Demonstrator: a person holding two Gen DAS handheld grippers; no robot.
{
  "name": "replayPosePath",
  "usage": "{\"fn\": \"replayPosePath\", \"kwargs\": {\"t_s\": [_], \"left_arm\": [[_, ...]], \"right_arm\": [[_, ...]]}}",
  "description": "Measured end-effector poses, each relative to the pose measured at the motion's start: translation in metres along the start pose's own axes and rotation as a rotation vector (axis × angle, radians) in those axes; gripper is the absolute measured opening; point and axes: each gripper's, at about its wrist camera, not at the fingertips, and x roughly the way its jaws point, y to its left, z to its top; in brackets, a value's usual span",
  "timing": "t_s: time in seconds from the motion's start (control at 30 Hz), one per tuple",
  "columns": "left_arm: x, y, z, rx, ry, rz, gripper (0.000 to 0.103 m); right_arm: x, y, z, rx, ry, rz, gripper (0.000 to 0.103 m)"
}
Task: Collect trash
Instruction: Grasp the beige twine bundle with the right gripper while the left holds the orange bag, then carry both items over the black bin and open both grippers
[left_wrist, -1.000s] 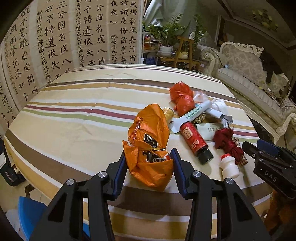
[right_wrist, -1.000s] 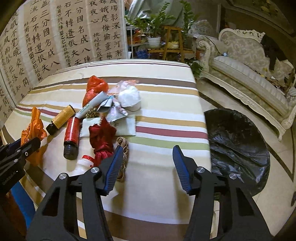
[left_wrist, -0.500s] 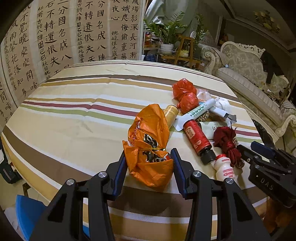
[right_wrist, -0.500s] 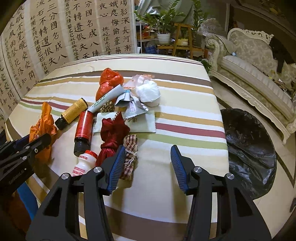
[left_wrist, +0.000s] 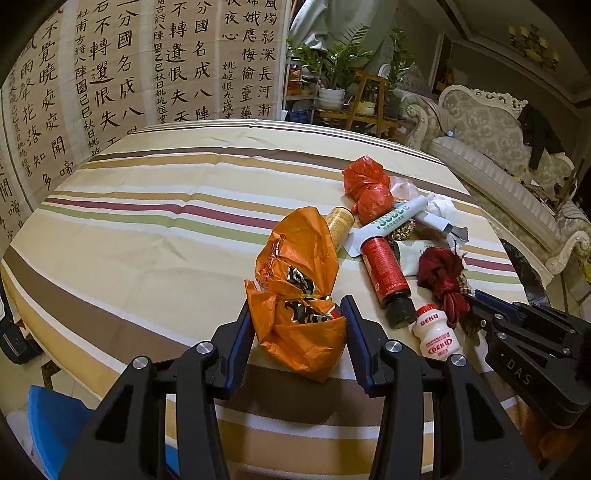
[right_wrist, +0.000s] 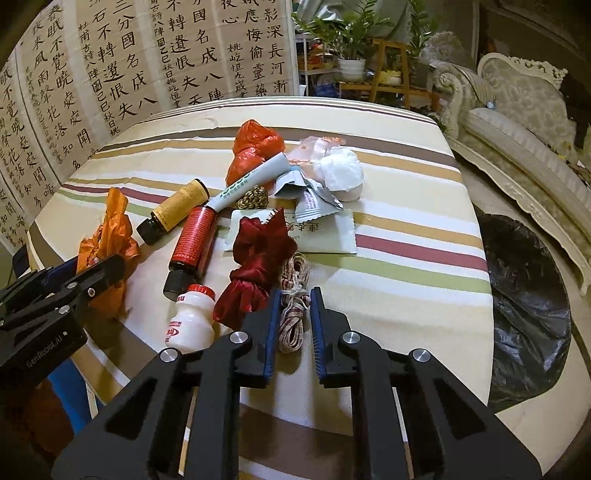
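Two grippers, yours, over striped surface (right_wrist: 406, 236). Left gripper (left_wrist: 297, 334): fingers clamp crumpled orange plastic bag (left_wrist: 295, 291), holding it ready. Right gripper (right_wrist: 293, 325): fingers closing around red-white braided cord (right_wrist: 293, 295), nearest black-lined bin (right_wrist: 524, 310).

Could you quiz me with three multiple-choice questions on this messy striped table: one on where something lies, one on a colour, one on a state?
1. Where is the black-lined trash bin?
A. on the table
B. on the floor beside the table
C. on the sofa

2. What colour is the cap of the small white plastic drink bottle?
A. red
B. green
C. blue

3. What lies between the right gripper fingers?
A. nothing
B. red-and-white bundled cord
C. a bottle

Answers: 1 B, it stands low past the table edge. 2 A, the cap shows red. 3 B, the closing jaws flank the cord.
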Motion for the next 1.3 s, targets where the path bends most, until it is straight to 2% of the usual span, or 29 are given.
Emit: {"fn": "replayPosePath", "kwargs": {"t_s": [0.27,0.5,0.93,1.1,1.3], "left_arm": [[-0.009,-0.009,0.0,0.002,-0.025,-0.016,0.046],[-0.016,-0.034,0.003,0.027,-0.05,-0.053,0.046],[-0.007,-0.129,0.009,0.175,-0.073,-0.171,0.046],[0.003,-0.168,0.011,0.235,-0.065,-0.204,0.046],[0.024,-0.2,0.015,0.287,-0.039,-0.211,0.046]], "right_arm": [[-0.012,-0.01,-0.002,0.013,-0.033,-0.025,0.015],[-0.026,-0.038,-0.006,0.056,-0.07,-0.075,0.015],[-0.055,-0.134,-0.021,0.19,-0.146,-0.248,0.015],[-0.056,-0.162,-0.027,0.233,-0.149,-0.274,0.015],[-0.054,-0.19,-0.03,0.269,-0.152,-0.293,0.015]]}}
